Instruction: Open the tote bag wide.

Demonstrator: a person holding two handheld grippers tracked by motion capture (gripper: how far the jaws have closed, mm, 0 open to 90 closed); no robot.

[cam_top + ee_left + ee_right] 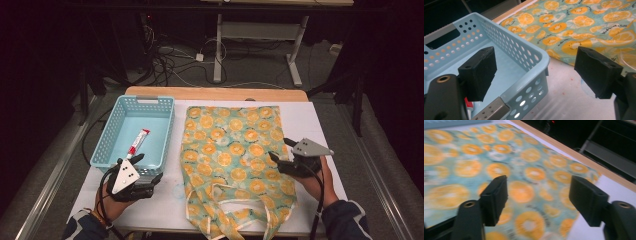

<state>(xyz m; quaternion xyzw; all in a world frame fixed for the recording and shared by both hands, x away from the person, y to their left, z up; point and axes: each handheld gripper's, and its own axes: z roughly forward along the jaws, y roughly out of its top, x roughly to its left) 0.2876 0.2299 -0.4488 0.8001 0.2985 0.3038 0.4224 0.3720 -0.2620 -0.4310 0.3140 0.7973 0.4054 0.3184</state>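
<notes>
Hovering my right gripper point(281, 154), jaws apart, over the orange-print cloth bag's point(231, 150) right edge; my open left gripper point(146, 167) straddles the light-blue perforated plastic basket's point(107, 137) near-right corner.

So the main open lane is the bare strip of table point(175, 190) between the blue basket point(116, 116) and the orange-print bag point(235, 155), plus a white margin down the right side of the bag. The basket's perforated walls block the left side, and the left gripper point(142, 172) sits right at its near corner with one jaw over the inside, where a red-and-white tube point(138, 141) lies on the floor. The bag lies flat, so the right gripper point(281, 152) passes over it fine, but the looped handles point(220, 212) clutter the near edge.
</notes>
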